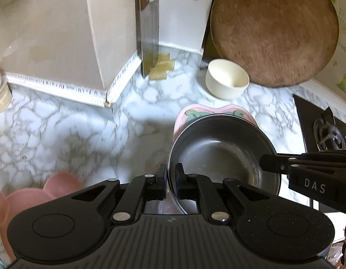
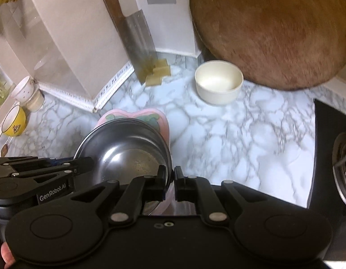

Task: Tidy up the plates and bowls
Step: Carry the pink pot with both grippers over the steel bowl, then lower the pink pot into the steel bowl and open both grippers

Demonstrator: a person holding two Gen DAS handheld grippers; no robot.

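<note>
left tool point(image 1: 170, 180): clamped on steel bowl point(image 1: 222, 154) rim | right tool point(image 2: 170, 182): clamped on opposite rim | pink plate point(image 1: 186, 114) under bowl, above table point(image 1: 83, 130)

Right tongs point(image 2: 170, 174) clamp steel bowl point(image 2: 128, 154) rim; pink plate point(image 2: 160, 121) beneath.
</note>
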